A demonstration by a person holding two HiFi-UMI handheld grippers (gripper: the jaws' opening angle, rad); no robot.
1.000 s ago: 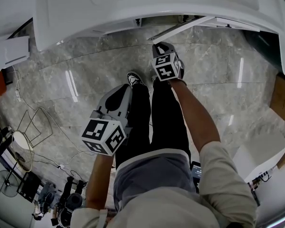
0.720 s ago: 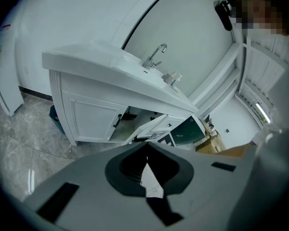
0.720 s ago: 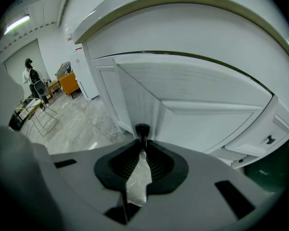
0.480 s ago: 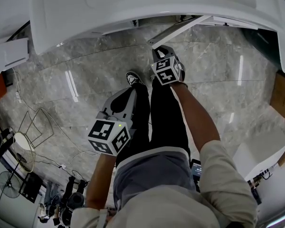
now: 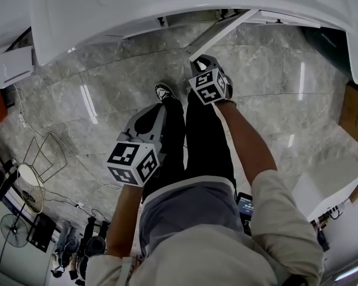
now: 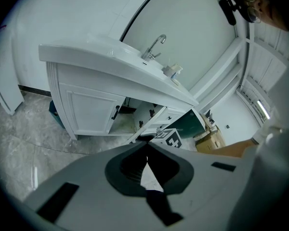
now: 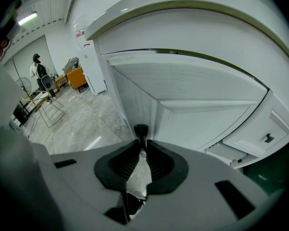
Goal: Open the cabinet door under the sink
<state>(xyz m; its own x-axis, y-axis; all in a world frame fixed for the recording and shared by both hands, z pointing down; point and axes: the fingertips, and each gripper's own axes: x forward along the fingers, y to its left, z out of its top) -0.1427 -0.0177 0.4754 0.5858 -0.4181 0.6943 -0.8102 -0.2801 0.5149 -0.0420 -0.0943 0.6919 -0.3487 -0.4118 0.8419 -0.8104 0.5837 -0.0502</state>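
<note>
Clamping the black handle (image 7: pixel 141 130) of the cabinet door (image 7: pixel 197 114), the right gripper (image 7: pixel 141 147) has its jaws pressed together on the knob, which stands up between the tips. From the head view, this gripper (image 5: pixel 196 58) sits just in front of the sink cabinet (image 5: pixel 167 5), at the free edge of the door (image 5: pixel 221 31), and the door stands swung out from the cabinet front at an angle. The left gripper view shows the same door (image 6: pixel 151 121) open under the sink, with a dark gap behind it, while 1 neighbouring door (image 6: pixel 89 112) at the cabinet's other end lies flush and closed. A faucet (image 6: pixel 154 44) rises from the top of the cabinet. The left gripper (image 6: pixel 145 147) has its jaws brought together with nothing between them. It (image 5: pixel 155 115) hangs well back from the cabinet, beside the person's leg, over the grey marble floor (image 5: pixel 95 100), pointing toward the cabinet front.
</note>
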